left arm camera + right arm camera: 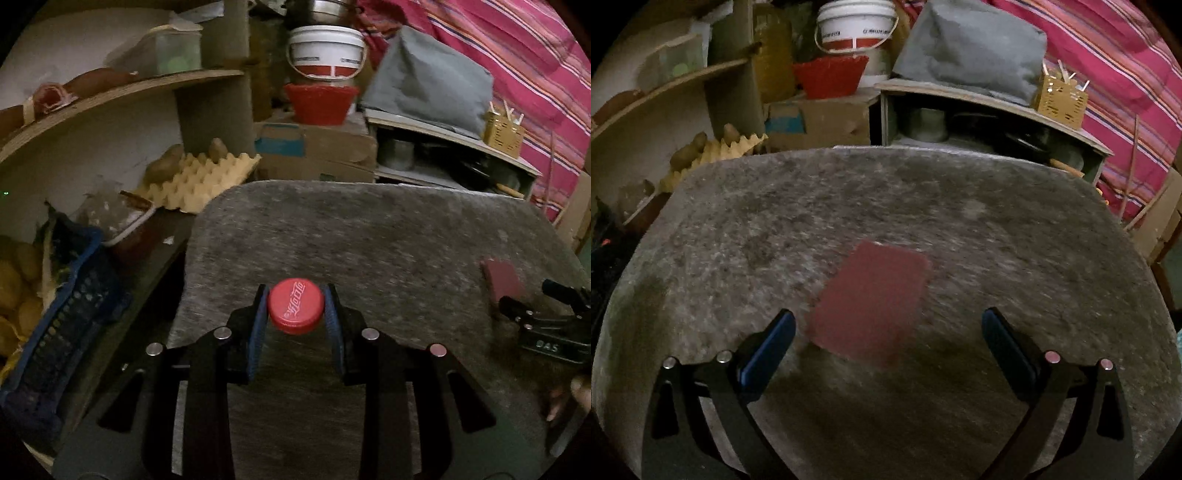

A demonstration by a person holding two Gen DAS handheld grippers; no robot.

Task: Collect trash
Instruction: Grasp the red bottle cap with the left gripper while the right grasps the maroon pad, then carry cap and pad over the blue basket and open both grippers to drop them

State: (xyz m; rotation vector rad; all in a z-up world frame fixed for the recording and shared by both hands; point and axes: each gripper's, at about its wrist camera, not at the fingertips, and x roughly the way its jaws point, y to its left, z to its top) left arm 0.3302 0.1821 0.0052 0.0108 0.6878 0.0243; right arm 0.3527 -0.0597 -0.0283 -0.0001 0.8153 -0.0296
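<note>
Left gripper [296, 308] clenched on round red plastic bottle cap [295, 311], above grey felt mat [369, 236]. Right gripper [888, 328] spread wide; flat maroon card [873, 299] at its 12 o'clock. Next: likely pinching the card's edge

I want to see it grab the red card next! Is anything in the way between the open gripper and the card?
Nothing visible is in the way. The right gripper is open, and the red card lies flat on the grey mat just ahead of its fingers, with only bare mat around it.
</note>
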